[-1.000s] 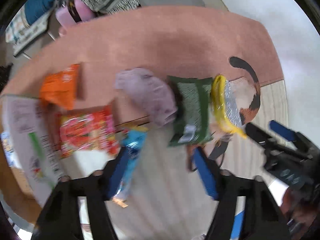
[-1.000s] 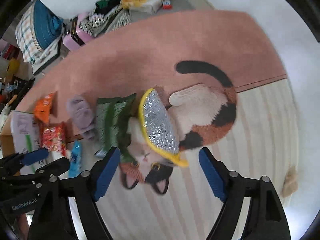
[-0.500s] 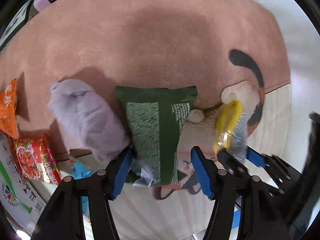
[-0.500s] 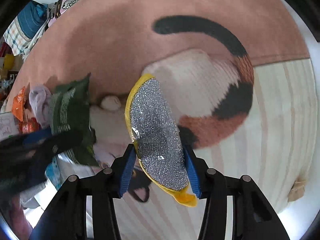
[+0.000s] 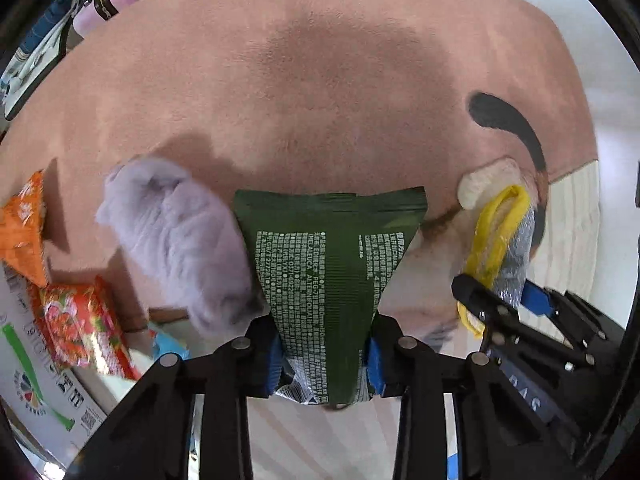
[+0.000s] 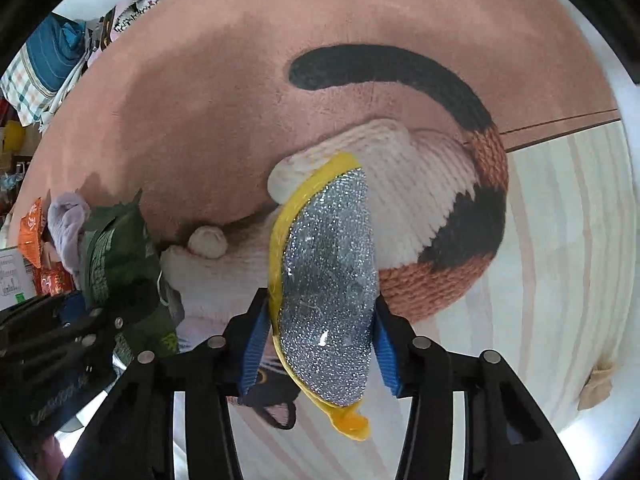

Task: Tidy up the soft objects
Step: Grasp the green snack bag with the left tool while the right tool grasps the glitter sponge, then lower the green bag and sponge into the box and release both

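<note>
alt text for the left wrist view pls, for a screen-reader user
The left gripper is shut on the bottom of a dark green pouch over a pink rug. A lilac fuzzy cloth lies beside it at left; at right, the right gripper holds a yellow-edged silver scrubber.

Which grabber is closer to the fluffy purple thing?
Left. The left gripper, clamping the green packet, sits right beside the purple cloth. The right gripper, holding the silver sponge, is beyond the packet.
</note>
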The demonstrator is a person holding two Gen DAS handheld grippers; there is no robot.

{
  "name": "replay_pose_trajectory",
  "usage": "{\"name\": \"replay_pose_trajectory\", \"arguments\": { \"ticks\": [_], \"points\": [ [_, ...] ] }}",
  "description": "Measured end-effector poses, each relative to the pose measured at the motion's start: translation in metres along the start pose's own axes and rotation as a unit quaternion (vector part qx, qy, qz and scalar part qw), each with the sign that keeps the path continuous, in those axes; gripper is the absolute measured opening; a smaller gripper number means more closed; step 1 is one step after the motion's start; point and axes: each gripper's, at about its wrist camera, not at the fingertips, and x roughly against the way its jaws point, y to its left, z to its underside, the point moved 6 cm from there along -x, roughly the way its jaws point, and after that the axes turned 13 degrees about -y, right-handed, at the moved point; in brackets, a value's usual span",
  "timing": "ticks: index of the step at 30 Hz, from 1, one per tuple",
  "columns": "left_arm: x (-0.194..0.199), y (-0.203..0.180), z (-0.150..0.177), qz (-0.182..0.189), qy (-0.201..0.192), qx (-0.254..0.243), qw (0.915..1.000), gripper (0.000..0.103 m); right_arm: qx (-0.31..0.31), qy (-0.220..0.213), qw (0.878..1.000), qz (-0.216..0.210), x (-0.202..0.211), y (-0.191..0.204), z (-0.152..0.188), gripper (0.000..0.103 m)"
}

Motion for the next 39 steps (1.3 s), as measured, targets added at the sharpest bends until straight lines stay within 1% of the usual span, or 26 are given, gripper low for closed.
{"name": "replay_pose_trajectory", "arguments": {
  "ticks": [4,7,9,11,12,13,16,17,19,21,23,25,27,28,30,32,36,39],
  "points": [
    [0.025,0.002,0.02,0.017,-0.017,0.003,0.9997,0.03,-0.008,-0.019,1.0,-0.01,0.023,0.003,0.009,0.048],
    [0.055,0.01,0.035,0.034,-0.038,0.006,0.9987,0.03,-0.009,-0.039,0.999,-0.026,0.049,0.01,0.017,0.047],
    [0.079,0.019,0.045,0.044,-0.058,0.008,0.9973,0.03,-0.006,-0.052,0.998,-0.035,0.065,0.017,0.029,0.047],
    [0.105,0.031,0.056,0.052,-0.08,0.015,0.9953,0.03,-0.003,-0.063,0.997,-0.054,0.087,0.036,0.038,0.047],
    [0.119,0.041,0.062,0.057,-0.091,0.022,0.994,0.03,-0.001,-0.067,0.996,-0.063,0.095,0.046,0.04,0.047],
    [0.133,0.053,0.068,0.063,-0.101,0.03,0.9925,0.03,0.002,-0.072,0.995,-0.073,0.103,0.059,0.049,0.047],
    [0.172,0.093,0.081,0.064,-0.131,0.047,0.9882,0.03,0.018,-0.088,0.99,-0.106,0.134,0.114,0.059,0.047],
    [0.183,0.105,0.085,0.06,-0.141,0.05,0.9869,0.03,0.025,-0.093,0.988,-0.118,0.144,0.142,0.066,0.047],
    [0.214,0.147,0.098,0.048,-0.157,0.059,0.9847,0.03,0.042,-0.096,0.985,-0.137,0.159,0.185,0.082,0.047],
    [0.237,0.192,0.108,0.03,-0.168,0.071,0.9828,0.03,0.064,-0.097,0.98,-0.159,0.178,0.234,0.102,0.047],
    [0.253,0.233,0.119,0.013,-0.174,0.084,0.981,0.03,0.083,-0.097,0.977,-0.172,0.187,0.282,0.12,0.047],
    [0.265,0.284,0.128,-0.016,-0.176,0.096,0.9796,0.03,0.101,-0.089,0.974,-0.181,0.189,0.331,0.142,0.047],
    [0.264,0.33,0.136,-0.044,-0.171,0.108,0.9783,0.03,0.109,-0.075,0.974,-0.185,0.179,0.377,0.157,0.047],
    [0.26,0.351,0.139,-0.057,-0.166,0.115,0.9777,0.03,0.114,-0.072,0.975,-0.179,0.17,0.399,0.163,0.047],
    [0.247,0.399,0.143,-0.078,-0.145,0.131,0.9777,0.03,0.118,-0.063,0.977,-0.166,0.153,0.431,0.173,0.047],
    [0.23,0.438,0.142,-0.103,-0.125,0.142,0.9765,0.03,0.12,-0.046,0.98,-0.152,0.13,0.456,0.183,0.047],
    [0.203,0.481,0.131,-0.127,-0.099,0.147,0.976,0.03,0.13,-0.028,0.984,-0.121,0.093,0.484,0.195,0.047],
    [0.18,0.497,0.122,-0.129,-0.081,0.147,0.9772,0.03,0.134,-0.017,0.986,-0.098,0.068,0.494,0.202,0.047]
  ]
}}
